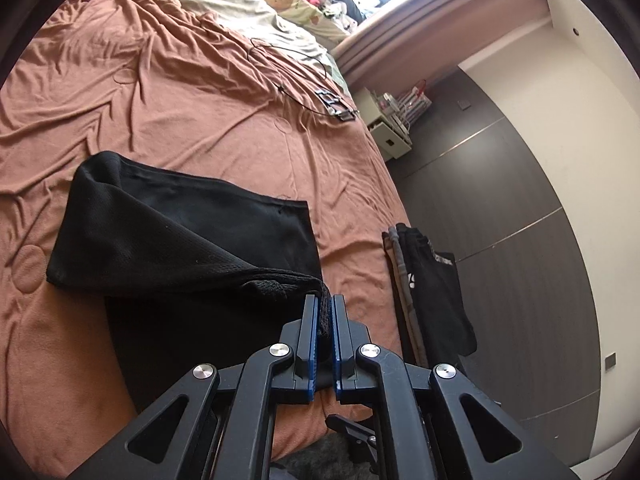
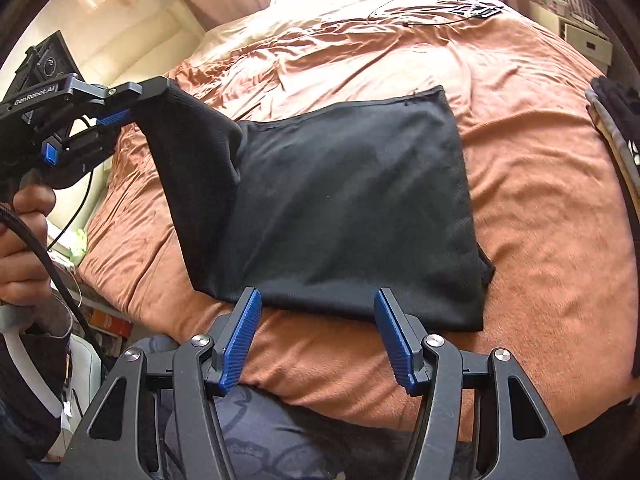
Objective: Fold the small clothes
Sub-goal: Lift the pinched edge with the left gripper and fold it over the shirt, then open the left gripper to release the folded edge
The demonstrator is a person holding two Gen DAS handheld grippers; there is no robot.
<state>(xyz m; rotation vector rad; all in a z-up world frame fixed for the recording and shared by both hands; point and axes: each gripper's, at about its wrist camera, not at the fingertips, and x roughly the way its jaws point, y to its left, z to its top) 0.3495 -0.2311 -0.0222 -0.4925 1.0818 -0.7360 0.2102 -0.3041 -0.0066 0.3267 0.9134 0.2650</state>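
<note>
A black mesh garment point(image 2: 340, 208) lies partly folded on the orange-brown bedspread point(image 2: 540, 184). One corner of it is lifted off the bed, and my left gripper point(image 1: 325, 300) is shut on that bunched corner. From the right wrist view the left gripper point(image 2: 132, 96) is seen at the upper left, holding the raised cloth. My right gripper point(image 2: 316, 300) hovers open just above the garment's near edge, with its blue pads point(image 2: 240, 340) apart and nothing pinched between them. The garment point(image 1: 180, 232) fills the middle of the left wrist view.
A stack of folded dark clothes point(image 1: 428, 284) lies at the bed's right edge. Black cables and a small device point(image 1: 332, 104) rest farther up the bed, with pillows point(image 1: 296, 4) beyond. A white bedside unit point(image 1: 390, 128) stands by the wall. A person's hand point(image 2: 24, 240) grips the left handle.
</note>
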